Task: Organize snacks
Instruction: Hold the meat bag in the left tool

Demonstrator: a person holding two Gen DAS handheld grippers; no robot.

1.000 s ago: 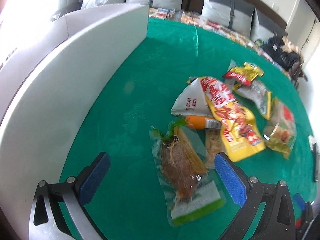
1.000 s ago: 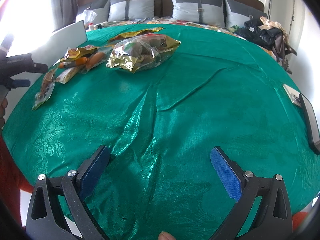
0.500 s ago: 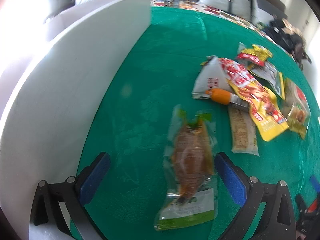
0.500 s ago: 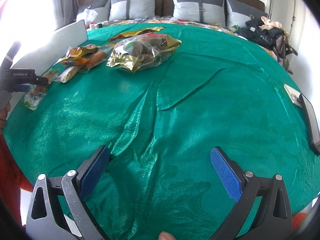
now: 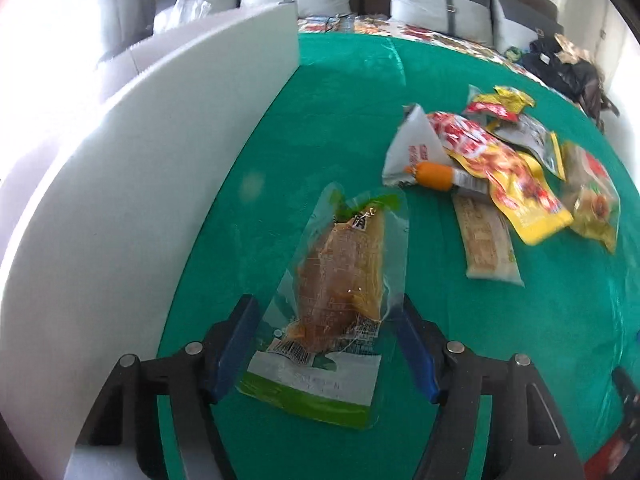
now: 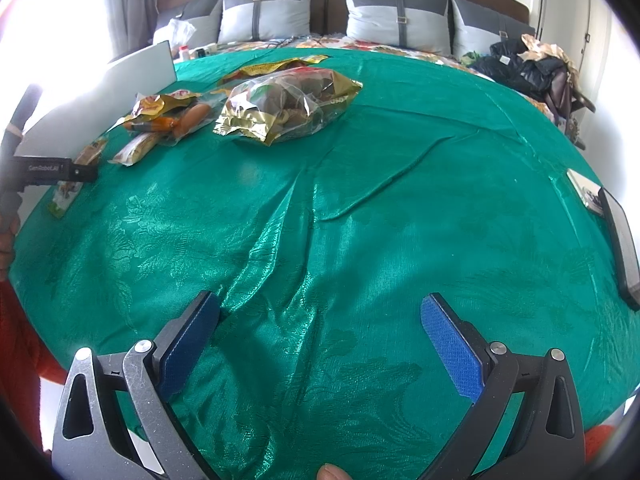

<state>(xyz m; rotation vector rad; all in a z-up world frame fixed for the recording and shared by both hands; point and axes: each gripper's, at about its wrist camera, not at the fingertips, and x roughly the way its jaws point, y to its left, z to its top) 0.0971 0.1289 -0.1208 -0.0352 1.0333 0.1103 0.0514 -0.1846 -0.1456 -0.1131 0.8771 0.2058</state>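
A clear packet of brown dried food with a green-and-white label (image 5: 340, 264) lies flat on the green cloth (image 5: 320, 120). My left gripper (image 5: 326, 304) straddles its lower half, and the jaws are closing on it. The blue pads (image 5: 236, 344) stand close to its edges without clearly pressing. In the right wrist view the left gripper (image 6: 60, 170) covers part of that packet (image 6: 64, 196). My right gripper (image 6: 320, 300) hangs open over bare cloth with nothing between its fingers.
A white box wall (image 5: 160, 160) stands along the left. Loose snacks lie at right: a white triangular packet (image 5: 416, 148), an orange sausage (image 5: 434, 174), a red-yellow pouch (image 5: 508, 176), a beige bar (image 5: 486, 240). A gold-edged bag (image 6: 284, 108) and a dark phone (image 6: 620, 240) lie farther off.
My left gripper has shifted toward the clear packet and its jaws have narrowed around it. The packet now points straight away from the camera. The right gripper has not moved.
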